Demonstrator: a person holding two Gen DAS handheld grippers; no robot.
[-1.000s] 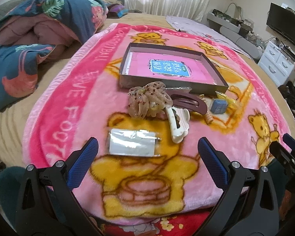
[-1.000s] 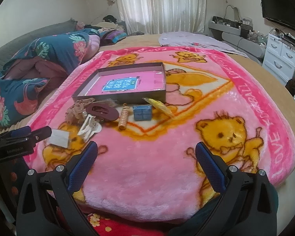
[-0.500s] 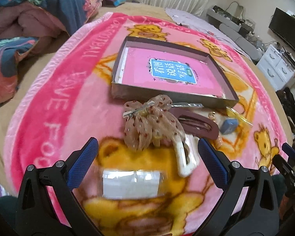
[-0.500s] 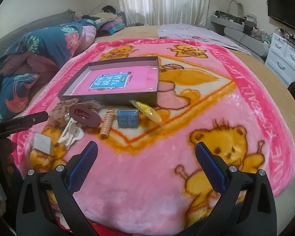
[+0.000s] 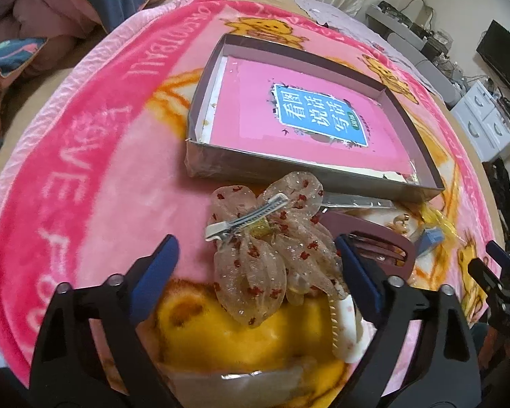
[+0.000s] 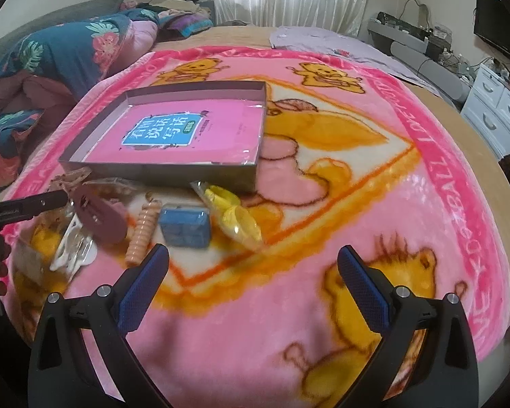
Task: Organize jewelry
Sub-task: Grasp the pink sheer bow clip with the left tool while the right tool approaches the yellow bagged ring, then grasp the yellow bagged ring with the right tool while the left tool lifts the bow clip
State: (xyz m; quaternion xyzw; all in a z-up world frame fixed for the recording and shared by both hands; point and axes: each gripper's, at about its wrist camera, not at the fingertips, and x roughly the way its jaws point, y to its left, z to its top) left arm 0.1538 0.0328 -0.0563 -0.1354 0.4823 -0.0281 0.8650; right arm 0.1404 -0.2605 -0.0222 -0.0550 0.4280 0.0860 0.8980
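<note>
The pink blanket (image 5: 85,176) with its yellow bears covers most of the bed under me, and on it sits the shallow grey box (image 5: 200,108), its floor lined with a pink sheet that carries a blue label (image 5: 319,119). Just in front of the box's near wall the jewelry lies in a loose heap. The sheer flower hair clip (image 5: 272,258), dotted red and with its metal clasp turned up, lies between the blue pads of my left gripper (image 5: 256,265); my jaws have just been closing in on it, yet they stand apart from it and do not press on it. Beside it on the right lie the maroon hair clip (image 5: 387,238) and, nearer me, the white claw clip (image 5: 343,333). My right gripper (image 6: 253,285) hangs with its jaws wide and nothing between them, over bare blanket. Ahead of it I see the blue case (image 6: 185,226), the yellow packet (image 6: 234,217) just beside it reaching to the box corner, and the peach spiral hair tie (image 6: 142,231) on the case's other side.
</note>
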